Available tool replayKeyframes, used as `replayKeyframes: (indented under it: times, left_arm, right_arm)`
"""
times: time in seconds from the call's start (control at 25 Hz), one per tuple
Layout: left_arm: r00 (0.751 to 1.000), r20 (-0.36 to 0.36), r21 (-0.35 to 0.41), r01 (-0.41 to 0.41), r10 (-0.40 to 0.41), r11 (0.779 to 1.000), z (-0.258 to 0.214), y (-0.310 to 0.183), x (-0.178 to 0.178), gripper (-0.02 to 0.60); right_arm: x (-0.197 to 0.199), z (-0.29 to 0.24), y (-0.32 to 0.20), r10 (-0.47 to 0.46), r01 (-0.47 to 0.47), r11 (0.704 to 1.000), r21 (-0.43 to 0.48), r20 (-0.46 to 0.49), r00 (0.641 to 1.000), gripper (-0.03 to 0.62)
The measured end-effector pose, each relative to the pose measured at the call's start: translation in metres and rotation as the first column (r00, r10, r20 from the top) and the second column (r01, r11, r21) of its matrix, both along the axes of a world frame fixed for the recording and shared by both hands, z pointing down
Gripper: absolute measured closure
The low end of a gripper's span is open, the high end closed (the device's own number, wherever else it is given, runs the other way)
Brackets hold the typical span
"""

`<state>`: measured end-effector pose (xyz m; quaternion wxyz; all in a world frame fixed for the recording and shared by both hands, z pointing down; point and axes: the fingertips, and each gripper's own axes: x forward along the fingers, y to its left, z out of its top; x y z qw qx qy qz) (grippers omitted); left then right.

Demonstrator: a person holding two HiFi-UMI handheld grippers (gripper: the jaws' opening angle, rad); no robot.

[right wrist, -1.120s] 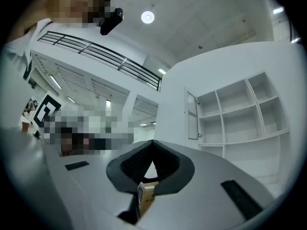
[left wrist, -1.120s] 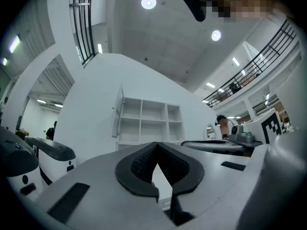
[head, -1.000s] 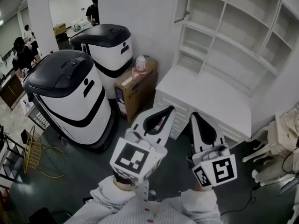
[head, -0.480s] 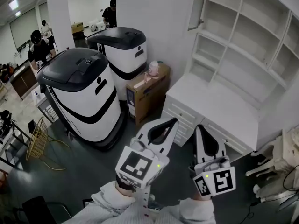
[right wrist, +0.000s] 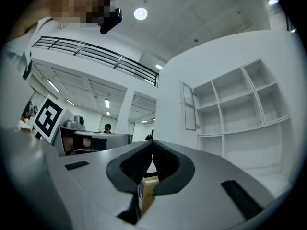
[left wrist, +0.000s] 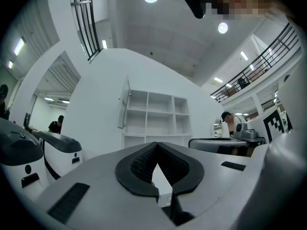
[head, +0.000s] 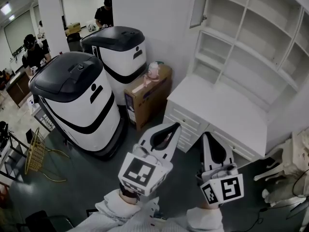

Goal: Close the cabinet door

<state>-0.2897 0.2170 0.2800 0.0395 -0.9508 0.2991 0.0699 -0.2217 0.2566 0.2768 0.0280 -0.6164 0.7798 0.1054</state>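
Observation:
A white shelf cabinet [head: 251,37] stands at the upper right over a white drawer counter [head: 217,105]. Its narrow glazed door [head: 198,6] is swung open at the cabinet's left edge; the door also shows in the left gripper view [left wrist: 124,104] and in the right gripper view [right wrist: 189,107]. My left gripper [head: 175,125] and right gripper [head: 205,134] are held side by side low in the head view, well short of the cabinet and pointing toward it. Both are shut with nothing between the tips, as each gripper's own view shows for the left gripper [left wrist: 156,144] and the right gripper [right wrist: 152,143].
Two large white-and-black machines [head: 77,95] [head: 120,52] stand on the left. A cardboard box [head: 145,93] with a pink object on top sits between them and the counter. A white chair [head: 289,153] is at the right, a gold wire basket [head: 34,151] at the left, and people stand at the back.
Both grippers have sunk a little in the head view and stay shut. The view has shifted slightly. The cabinet door stands open as before.

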Motion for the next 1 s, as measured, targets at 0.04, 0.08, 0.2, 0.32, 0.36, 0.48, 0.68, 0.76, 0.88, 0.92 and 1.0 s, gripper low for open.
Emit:
replayKeyframes:
  times: [0.04, 0.08, 0.2, 0.32, 0.36, 0.48, 0.68, 0.76, 0.88, 0.92, 1.0]
  left_arm:
    - [1.000, -0.001, 0.001, -0.001, 0.001, 1.000, -0.001, -0.011, 0.003, 0.571]
    - [1.000, -0.004, 0.001, 0.001, -0.001, 1.000, -0.003, -0.024, 0.005, 0.571]
    - [1.000, 0.000, 0.009, 0.002, -0.002, 1.000, -0.009, -0.062, 0.014, 0.571]
    - [1.000, 0.002, 0.027, 0.006, -0.006, 1.000, -0.016, -0.101, 0.020, 0.571]
    - [1.000, 0.007, 0.034, 0.006, -0.006, 0.999, -0.018, -0.115, 0.020, 0.571]
    - [1.000, 0.007, 0.051, 0.005, -0.005, 0.999, -0.024, -0.153, 0.021, 0.571]
    - [1.000, -0.006, 0.058, -0.019, 0.019, 0.998, -0.026, -0.205, 0.023, 0.571]
    - [0.999, -0.008, 0.047, -0.032, 0.032, 0.998, -0.022, -0.221, 0.025, 0.571]
    - [0.998, 0.016, 0.033, -0.060, 0.059, 0.998, -0.011, -0.236, 0.031, 0.571]
    - [0.998, 0.019, 0.029, -0.068, 0.067, 0.997, -0.008, -0.241, 0.033, 0.571]
    - [0.997, 0.017, 0.017, -0.081, 0.080, 0.997, -0.004, -0.250, 0.038, 0.571]
  right_arm:
    - [0.003, 0.000, -0.011, 0.001, -0.001, 1.000, -0.002, 0.001, 1.000, 0.580]
    - [0.006, 0.000, -0.023, 0.001, -0.001, 1.000, -0.003, 0.001, 1.000, 0.580]
    - [0.015, -0.005, -0.058, -0.002, 0.002, 1.000, 0.001, -0.002, 1.000, 0.580]
    - [0.021, -0.011, -0.094, -0.003, 0.003, 1.000, 0.013, -0.006, 1.000, 0.580]
    - [0.022, -0.013, -0.107, -0.004, 0.004, 1.000, 0.018, -0.006, 1.000, 0.580]
    - [0.026, -0.018, -0.145, 0.007, -0.007, 0.999, 0.031, -0.002, 1.000, 0.580]
    - [0.031, -0.017, -0.193, 0.050, -0.051, 0.998, 0.043, 0.016, 0.999, 0.580]
    - [0.033, -0.014, -0.206, 0.067, -0.068, 0.997, 0.040, 0.021, 0.998, 0.580]
    - [0.037, -0.006, -0.220, 0.096, -0.096, 0.995, 0.021, 0.029, 0.995, 0.580]
    - [0.039, -0.003, -0.224, 0.105, -0.105, 0.994, 0.012, 0.031, 0.994, 0.580]
    - [0.044, 0.003, -0.234, 0.117, -0.117, 0.993, -0.004, 0.036, 0.992, 0.580]
